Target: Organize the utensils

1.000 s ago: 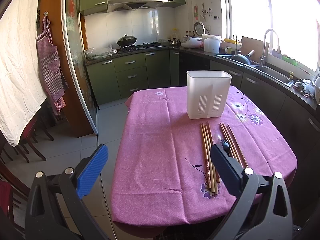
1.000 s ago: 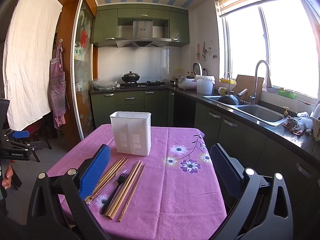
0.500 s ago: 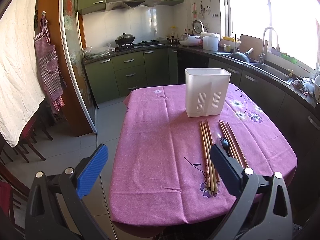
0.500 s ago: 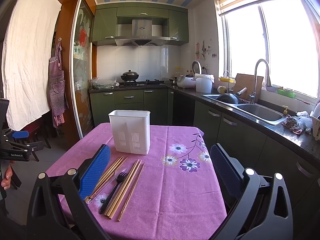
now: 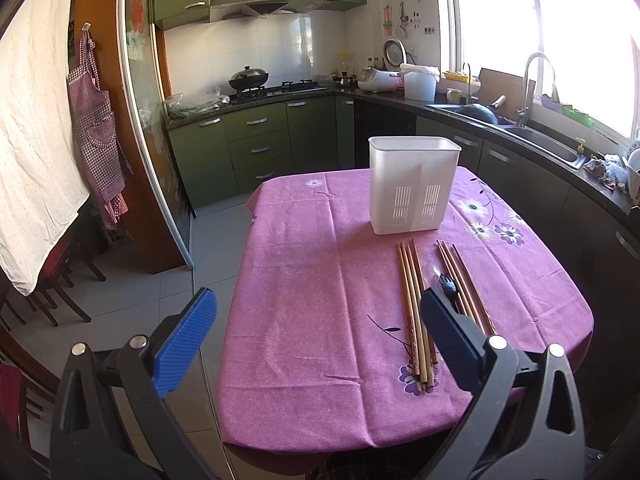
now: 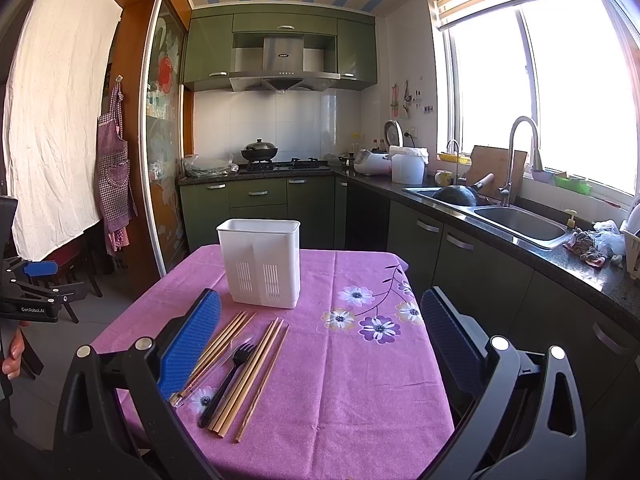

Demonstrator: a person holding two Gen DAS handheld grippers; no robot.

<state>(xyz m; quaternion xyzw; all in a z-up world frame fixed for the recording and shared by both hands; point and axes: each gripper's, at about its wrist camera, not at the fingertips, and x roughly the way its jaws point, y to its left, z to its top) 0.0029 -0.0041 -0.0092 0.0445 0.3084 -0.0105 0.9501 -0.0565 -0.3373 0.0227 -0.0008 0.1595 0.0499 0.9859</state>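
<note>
So the utensils haven't budged at all: two bunches of wooden chopsticks (image 6: 240, 364) are lying flat on the purple tabletop (image 6: 352, 392) just in front of the white caddy (image 6: 262, 262), with a black plastic fork (image 6: 228, 380) tucked between the bunches and what looks like a clear plastic spoon (image 6: 208, 372) next to it, kinda hard to make out. The caddy looks like it has nothing in it yet, though I can't see down inside. What actually changed over the last second is only the left hand-held gripper (image 5: 316, 340): it's drifted a bit so the caddy and the chopsticks sit a touch further off in its view than before, and it's hovering off the near-left side of the caddy, past the table edge over the floor. Its jaws are spread wide, nothing in them. The right hand-held gripper (image 6: 320, 344) has basically stayed put, also spread wide with nothing held, hanging above the chopsticks on the near side of the caddy. My read: no real progress, nothing's been grabbed, they're just lining up, and the right one looks best placed to take the first bunch.
</note>
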